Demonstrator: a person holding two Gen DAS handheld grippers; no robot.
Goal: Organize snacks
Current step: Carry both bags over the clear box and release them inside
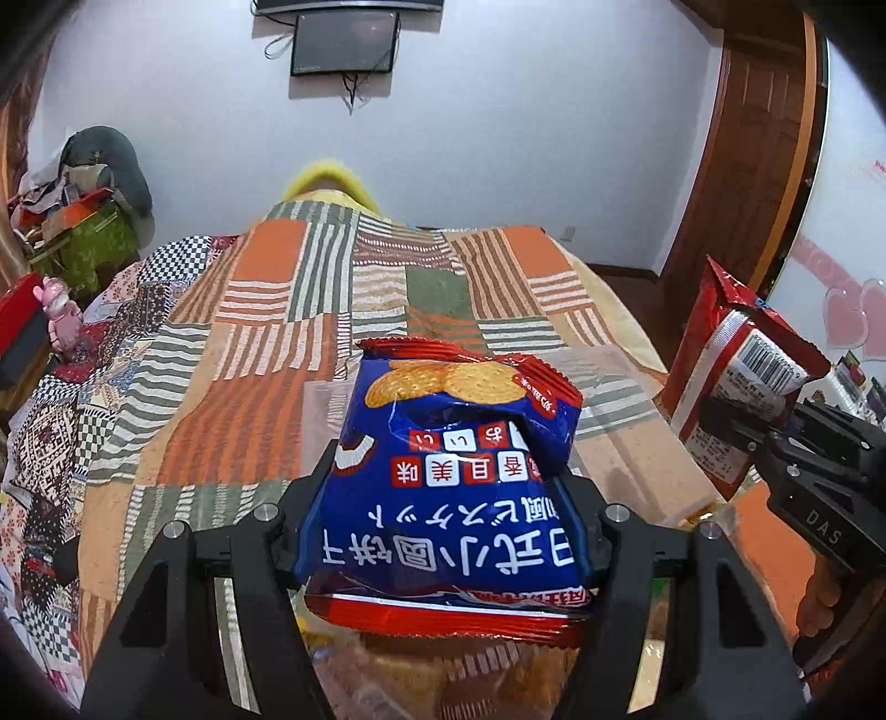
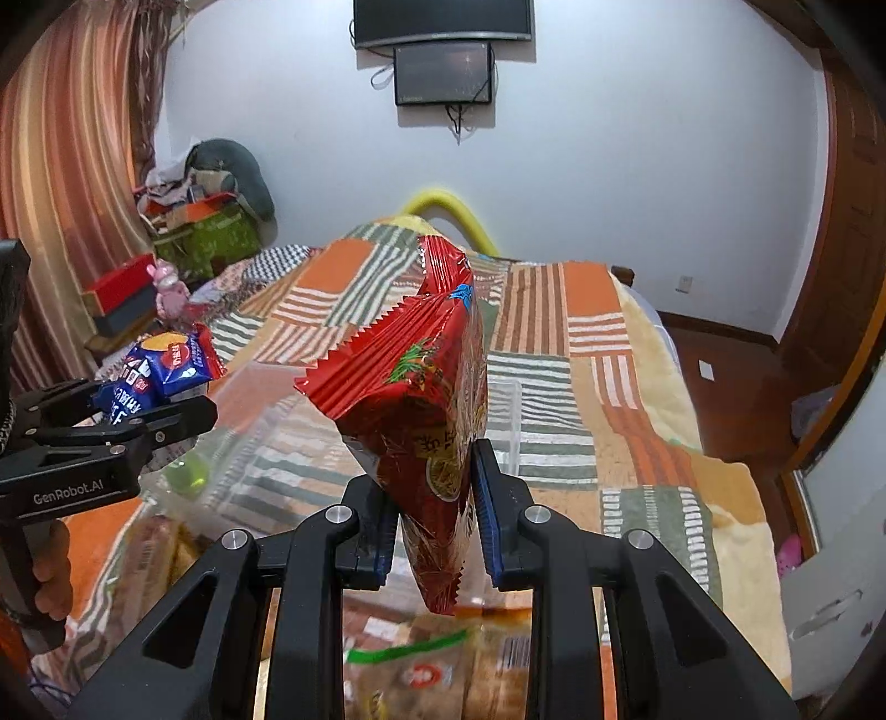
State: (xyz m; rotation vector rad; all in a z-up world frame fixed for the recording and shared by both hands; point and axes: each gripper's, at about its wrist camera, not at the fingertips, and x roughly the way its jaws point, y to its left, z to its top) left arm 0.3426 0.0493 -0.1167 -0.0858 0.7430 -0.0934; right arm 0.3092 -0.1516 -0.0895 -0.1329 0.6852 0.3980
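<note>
My left gripper [image 1: 443, 487] is shut on a blue biscuit packet [image 1: 454, 471] with red ends, held above the bed; it also shows in the right wrist view [image 2: 149, 382]. My right gripper [image 2: 434, 476] is shut on a red snack packet [image 2: 421, 387], held upright above the bed; it also shows at the right of the left wrist view [image 1: 731, 376]. A clear plastic bin [image 2: 504, 410] lies on the quilt below both packets. Several more snack packs [image 2: 432, 664] lie under the grippers, blurred.
A patchwork quilt [image 1: 249, 343] covers the bed. Boxes and clutter [image 1: 72, 232] and a pink toy [image 1: 58, 315] stand at the left. A wooden door [image 1: 747, 166] is at the right, screens [image 1: 343, 44] on the far wall.
</note>
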